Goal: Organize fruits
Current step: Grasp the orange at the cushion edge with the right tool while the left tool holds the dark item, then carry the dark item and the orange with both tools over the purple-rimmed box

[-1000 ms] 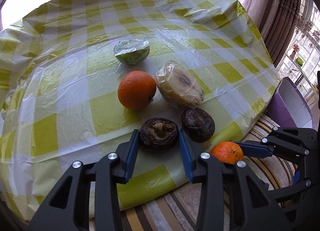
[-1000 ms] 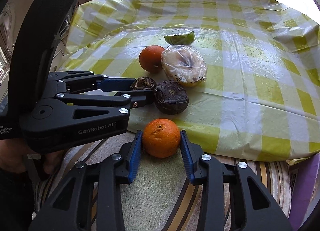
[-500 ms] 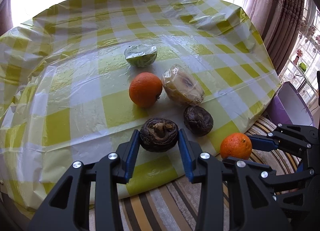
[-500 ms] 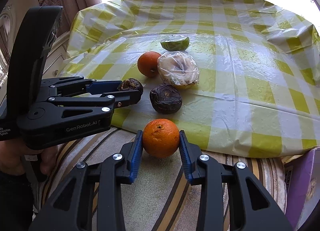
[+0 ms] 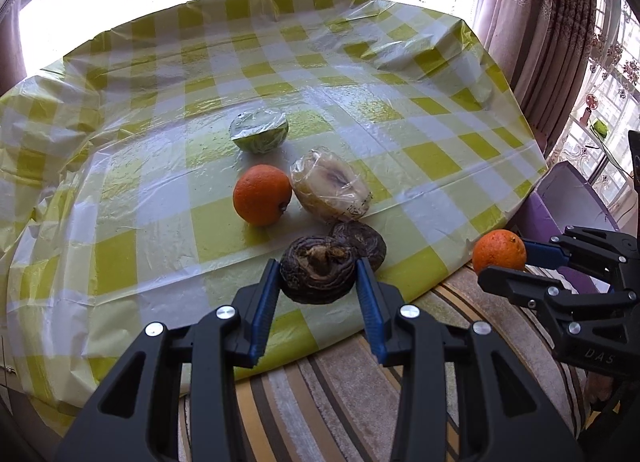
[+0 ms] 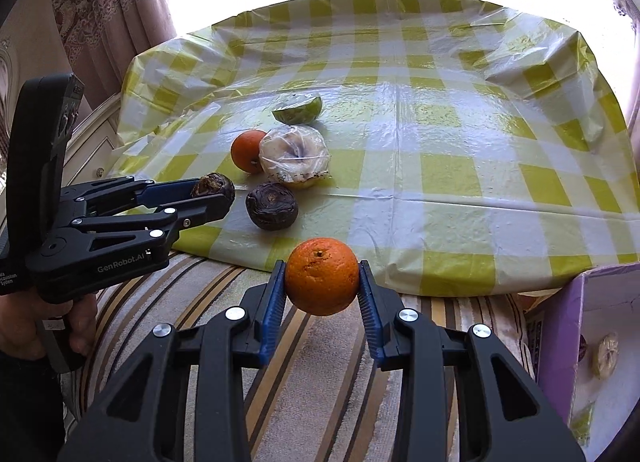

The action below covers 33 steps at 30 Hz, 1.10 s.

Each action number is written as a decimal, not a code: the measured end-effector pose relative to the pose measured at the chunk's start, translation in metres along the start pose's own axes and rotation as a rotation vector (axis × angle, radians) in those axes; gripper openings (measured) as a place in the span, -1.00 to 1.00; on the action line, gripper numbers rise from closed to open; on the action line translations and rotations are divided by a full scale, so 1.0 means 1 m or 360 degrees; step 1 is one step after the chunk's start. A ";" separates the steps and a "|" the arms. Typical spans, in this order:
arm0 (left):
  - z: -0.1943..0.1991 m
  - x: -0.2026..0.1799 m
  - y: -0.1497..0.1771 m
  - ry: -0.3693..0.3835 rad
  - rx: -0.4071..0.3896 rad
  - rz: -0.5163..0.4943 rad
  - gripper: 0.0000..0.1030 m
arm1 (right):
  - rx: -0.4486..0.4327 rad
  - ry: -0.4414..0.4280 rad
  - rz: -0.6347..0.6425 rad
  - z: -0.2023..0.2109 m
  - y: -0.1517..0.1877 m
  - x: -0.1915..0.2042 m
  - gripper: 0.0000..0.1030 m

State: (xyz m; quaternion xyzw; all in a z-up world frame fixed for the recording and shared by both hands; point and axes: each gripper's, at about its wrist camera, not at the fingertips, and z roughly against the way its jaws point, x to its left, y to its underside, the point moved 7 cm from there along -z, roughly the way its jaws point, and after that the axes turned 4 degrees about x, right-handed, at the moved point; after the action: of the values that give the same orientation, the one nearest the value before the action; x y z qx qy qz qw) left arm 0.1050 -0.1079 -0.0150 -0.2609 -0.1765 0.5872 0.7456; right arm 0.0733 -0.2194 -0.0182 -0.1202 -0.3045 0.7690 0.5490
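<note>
Looking down the left wrist camera, the left tongs [image 5: 318,276] are clenched on a dark wrinkled fruit [image 5: 318,270], its sides pressed against both blue pads above the near edge of the counter [image 5: 132,198] with its yellow checked plastic cover. Beyond it a second dark fruit [image 5: 362,238] lies on the cover, with a loose orange [image 5: 262,194], a wrapped pale fruit [image 5: 330,190] and a wrapped green half [image 5: 259,131] farther back. At the right edge the right tongs [image 5: 516,258] come in from the side with a held orange [image 5: 499,251] above the striped cushion [image 5: 332,390].

From the right wrist camera, the right tongs [image 6: 322,282] are grasping that orange [image 6: 322,276] squarely between the pads, clear of the counter's edge [image 6: 440,222] and over the cushion [image 6: 320,382]. The left tongs [image 6: 218,198] show at left with the dark fruit [image 6: 213,186] in them, a hand [image 6: 40,338] on the grip. At lower right stands a purple box [image 6: 588,342]; a pale piece seems to lie in it, though what it is I cannot tell.

Both fruits appear picked and clear of the cover, so the carrying step is in hand. The box is probably where they go, the orange being nearer it. The next move likely calls for swinging the right tongs over the opening, lowering, then releasing, with the left pair waiting its turn so the two do not collide.
</note>
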 end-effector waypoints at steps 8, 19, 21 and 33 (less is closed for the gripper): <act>-0.002 -0.036 -0.011 0.0036 -0.0006 -0.0104 -0.24 | -0.0064 0.0091 -0.0113 0.024 0.003 -0.047 -0.32; -0.008 -0.116 -0.035 0.0148 -0.0038 -0.0325 -0.24 | -0.0139 0.0338 -0.0308 0.063 0.015 -0.142 -0.32; -0.010 -0.133 -0.040 0.0175 -0.0045 -0.0370 -0.24 | -0.0142 0.0392 -0.0346 0.068 0.019 -0.161 -0.32; -0.029 -0.241 -0.059 0.0342 -0.0056 -0.0643 -0.24 | -0.0109 0.0755 -0.0659 0.099 0.056 -0.291 -0.32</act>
State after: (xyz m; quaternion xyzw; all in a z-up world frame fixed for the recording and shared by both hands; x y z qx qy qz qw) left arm 0.1075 -0.3566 0.0072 -0.2941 -0.1550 0.3917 0.8579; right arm 0.0856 -0.5313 -0.0173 -0.2499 -0.2117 0.5807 0.7453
